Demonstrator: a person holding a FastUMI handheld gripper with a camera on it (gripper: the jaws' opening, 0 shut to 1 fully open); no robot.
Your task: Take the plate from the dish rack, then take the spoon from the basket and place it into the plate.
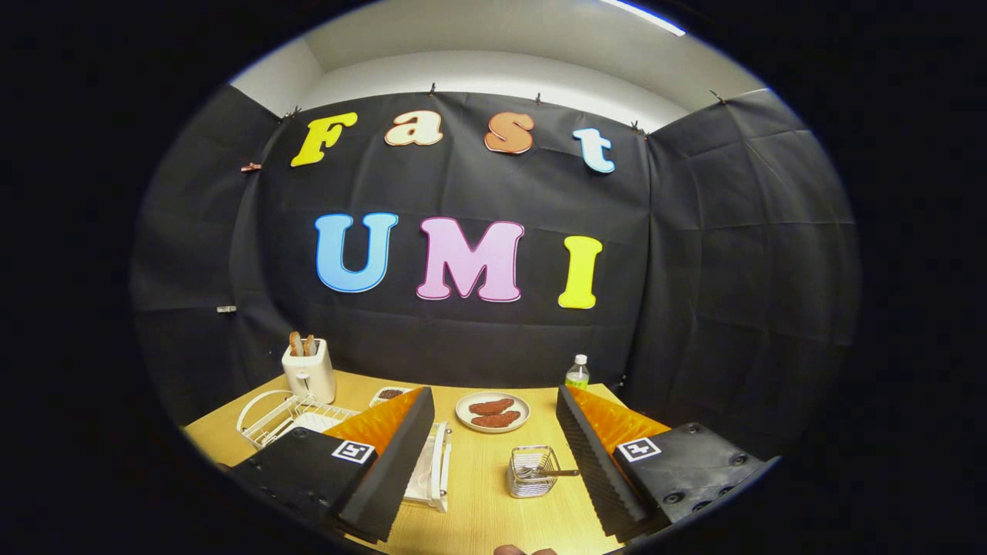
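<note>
Fingers (493, 462) stood spread and empty above the surface (478, 509); reaching left, they risked snagging the dish rack (281, 416) wires.

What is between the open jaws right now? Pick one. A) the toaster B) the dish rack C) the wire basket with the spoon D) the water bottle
C: the wire basket with the spoon stands on the table between the spread jaws of the gripper, touching neither.
</note>
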